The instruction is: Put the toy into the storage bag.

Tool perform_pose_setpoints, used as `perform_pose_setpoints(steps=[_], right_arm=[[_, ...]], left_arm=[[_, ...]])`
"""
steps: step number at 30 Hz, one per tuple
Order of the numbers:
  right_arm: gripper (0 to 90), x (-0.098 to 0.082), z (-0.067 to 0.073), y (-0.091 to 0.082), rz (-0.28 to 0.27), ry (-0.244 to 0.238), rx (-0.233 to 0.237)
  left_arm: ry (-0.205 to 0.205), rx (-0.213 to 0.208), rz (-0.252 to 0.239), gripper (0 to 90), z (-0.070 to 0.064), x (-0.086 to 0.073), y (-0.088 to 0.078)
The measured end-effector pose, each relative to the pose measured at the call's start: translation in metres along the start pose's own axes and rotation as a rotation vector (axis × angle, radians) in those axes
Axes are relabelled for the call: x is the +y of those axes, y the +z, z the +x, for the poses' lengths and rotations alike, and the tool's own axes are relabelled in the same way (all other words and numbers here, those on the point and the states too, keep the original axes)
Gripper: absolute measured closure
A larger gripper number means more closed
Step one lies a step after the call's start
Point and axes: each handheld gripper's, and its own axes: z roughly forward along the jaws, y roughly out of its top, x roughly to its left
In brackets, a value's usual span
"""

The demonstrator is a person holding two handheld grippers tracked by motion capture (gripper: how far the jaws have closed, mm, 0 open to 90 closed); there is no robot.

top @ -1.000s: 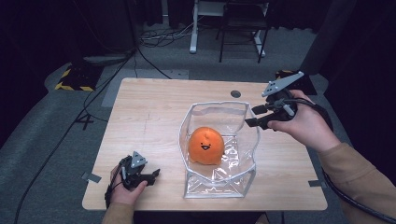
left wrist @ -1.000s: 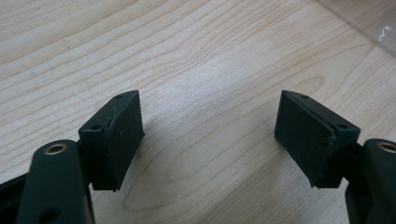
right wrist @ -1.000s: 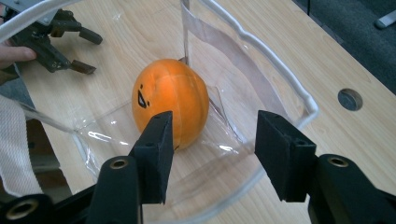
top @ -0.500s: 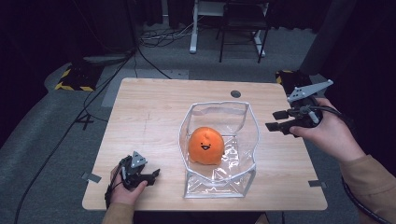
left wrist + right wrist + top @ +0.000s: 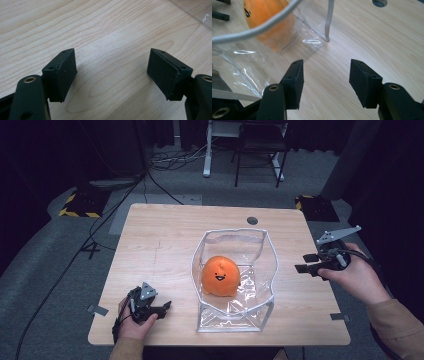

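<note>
An orange round plush toy (image 5: 220,276) with a small face sits inside a clear plastic bag (image 5: 272,270) that stands with its mouth upward in the middle of the wooden table (image 5: 165,240). My right gripper (image 5: 302,262) hovers just right of the bag, apart from it, its jaws open and empty. In the right gripper view the open jaws (image 5: 325,75) frame bare wood, with the bag (image 5: 244,65) and the toy (image 5: 272,27) ahead on the left. My left gripper (image 5: 162,309) rests near the table's front left, left of the bag, and it (image 5: 112,67) stands open over bare wood.
A round cable hole (image 5: 252,220) sits in the tabletop behind the bag. Dark floor surrounds the table, with cables (image 5: 150,175) at the back left and chair legs (image 5: 260,160) behind. The table's right edge lies under my right hand.
My right hand has moved rightward and down, from beside the bag's upper right rim to low near the table's right edge. The left gripper, bag and toy have stayed put.
</note>
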Motion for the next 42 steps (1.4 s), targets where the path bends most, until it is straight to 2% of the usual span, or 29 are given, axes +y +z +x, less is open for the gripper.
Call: perform_pose_setpoints(steps=[12, 23, 29, 34, 36, 39, 42], right_arm=[[45.7, -0.042, -0.015, 0.027, 0.058, 0.071, -0.011], [45.3, -0.08, -0.019, 0.057, 0.07, 0.112, 0.012], [45.9, -0.102, -0.018, 0.075, 0.029, 0.147, 0.021], [46.2, -0.118, -0.013, 0.086, -0.019, 0.137, 0.004], [46.2, -0.122, -0.01, 0.09, -0.018, 0.138, -0.003], [46.2, -0.128, -0.006, 0.096, -0.024, 0.111, -0.034], [46.2, -0.133, -0.002, 0.101, -0.048, 0.103, -0.048]], left_arm=[[0.0, 0.0, 0.0, 23.8, 0.0, 0.0, 0.0], [0.0, 0.0, 0.0, 23.9, 0.0, 0.0, 0.0], [-0.004, 0.002, -0.001, 23.8, 0.0, 0.0, 0.0], [-0.005, 0.002, -0.001, 23.8, 0.0, 0.0, 0.0], [-0.006, 0.002, -0.002, 23.8, -0.001, 0.0, 0.0], [-0.006, 0.004, -0.002, 23.8, -0.001, 0.0, 0.0], [-0.006, 0.004, -0.001, 23.8, -0.001, 0.0, 0.0]])
